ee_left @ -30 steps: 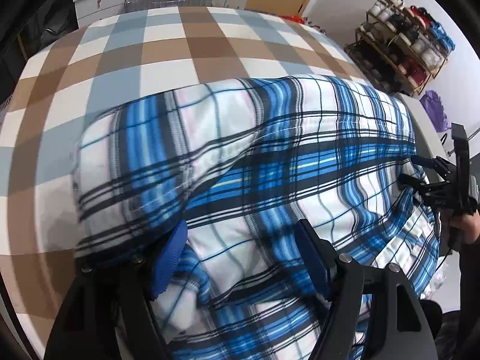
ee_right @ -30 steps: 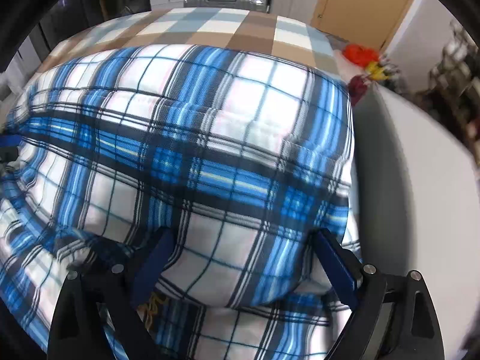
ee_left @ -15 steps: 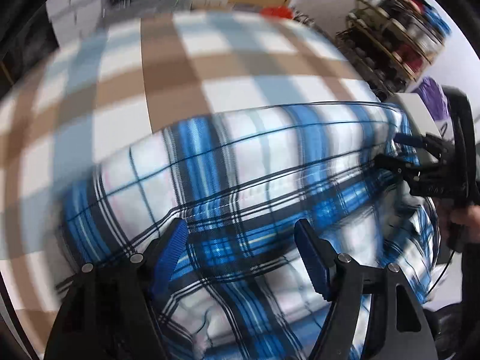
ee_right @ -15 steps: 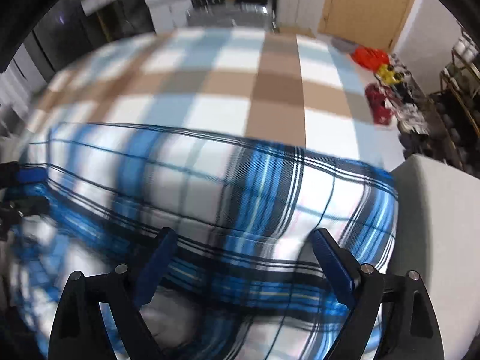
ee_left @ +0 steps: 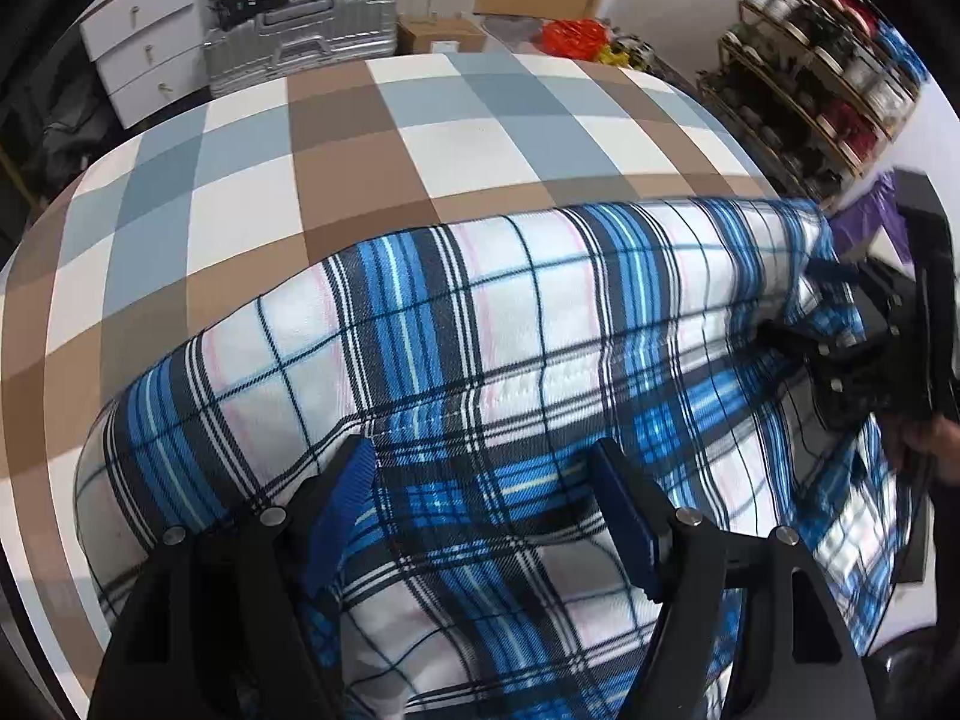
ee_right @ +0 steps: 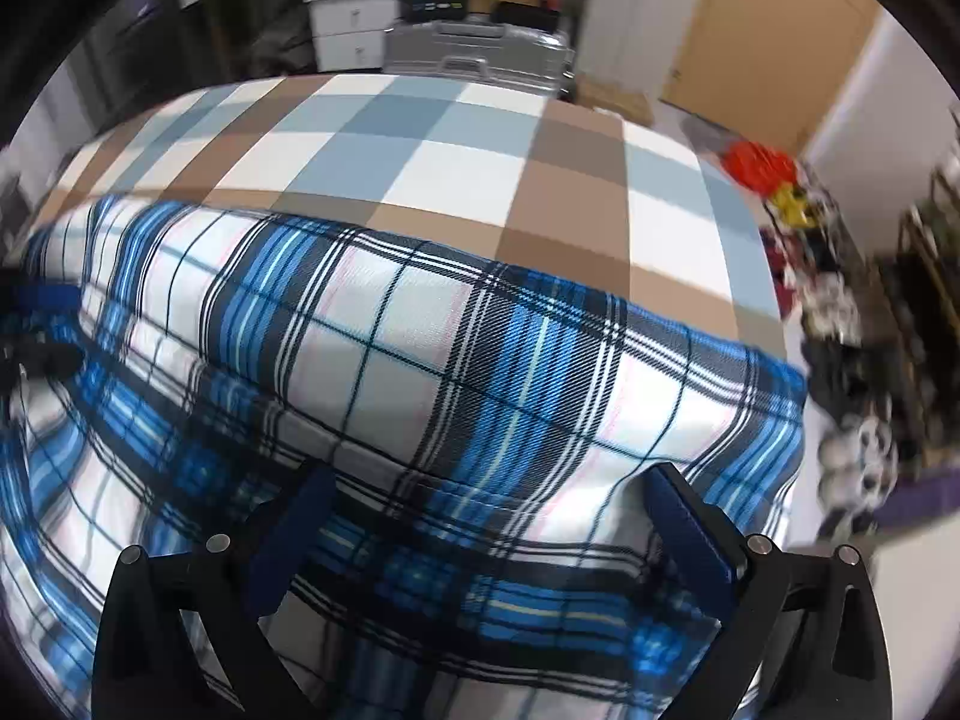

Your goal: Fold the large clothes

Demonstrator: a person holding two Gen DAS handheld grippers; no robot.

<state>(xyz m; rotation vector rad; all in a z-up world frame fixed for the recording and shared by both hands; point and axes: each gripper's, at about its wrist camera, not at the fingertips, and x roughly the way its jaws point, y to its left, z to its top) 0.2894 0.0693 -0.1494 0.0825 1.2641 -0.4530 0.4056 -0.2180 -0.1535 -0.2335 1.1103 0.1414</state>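
A blue, white and black plaid shirt (ee_left: 516, 360) lies folded across the near part of a bed with a brown, grey-blue and white checked cover (ee_left: 336, 138). The shirt also fills the right wrist view (ee_right: 420, 372). My left gripper (ee_left: 486, 480) is open, its blue-padded fingers wide apart over the shirt's near fold. My right gripper (ee_right: 486, 510) is open too, fingers spread over the near fold at the shirt's right end. It also shows in the left wrist view (ee_left: 840, 324) at the shirt's right edge, blurred.
Beyond the bed stand a silver suitcase (ee_left: 300, 48), white drawers (ee_left: 144, 42) and cardboard boxes (ee_left: 441, 36). A shoe rack (ee_left: 822, 78) lines the right wall. Red and yellow things (ee_right: 762, 174) lie on the floor right of the bed.
The shirt's far edge now lies nearer me, with more bare cover beyond it. Both grippers have stayed open and have drawn back toward the near edge.
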